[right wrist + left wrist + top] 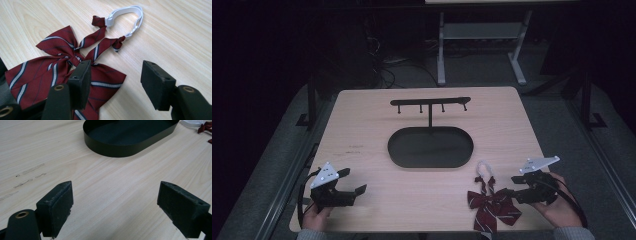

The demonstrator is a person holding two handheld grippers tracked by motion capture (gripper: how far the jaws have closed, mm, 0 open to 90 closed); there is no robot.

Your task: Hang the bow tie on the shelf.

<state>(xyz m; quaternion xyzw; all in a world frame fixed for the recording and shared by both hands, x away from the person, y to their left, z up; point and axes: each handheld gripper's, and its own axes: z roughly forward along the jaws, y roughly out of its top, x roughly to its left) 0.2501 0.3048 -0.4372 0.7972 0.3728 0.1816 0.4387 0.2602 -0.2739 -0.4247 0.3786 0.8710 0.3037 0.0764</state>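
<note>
The dark red striped cloth bow tie (62, 67) with a white strap is laid flat on the wooden table (362, 135), near the black oval tray (430, 147). Both the right gripper (115, 80) and the left gripper (115, 207) are held wide open, with nothing gripped. If only a thin edge of cloth is pinched, the bow could be dropped.

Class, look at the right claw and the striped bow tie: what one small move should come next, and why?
Probably ease the right claw forward and down over the bow tie, then close. Its jaws stand open with nothing pressed between them; one jaw hangs over the tie's wing, the other over bare table. The hook stand waits empty behind the tray.
</note>
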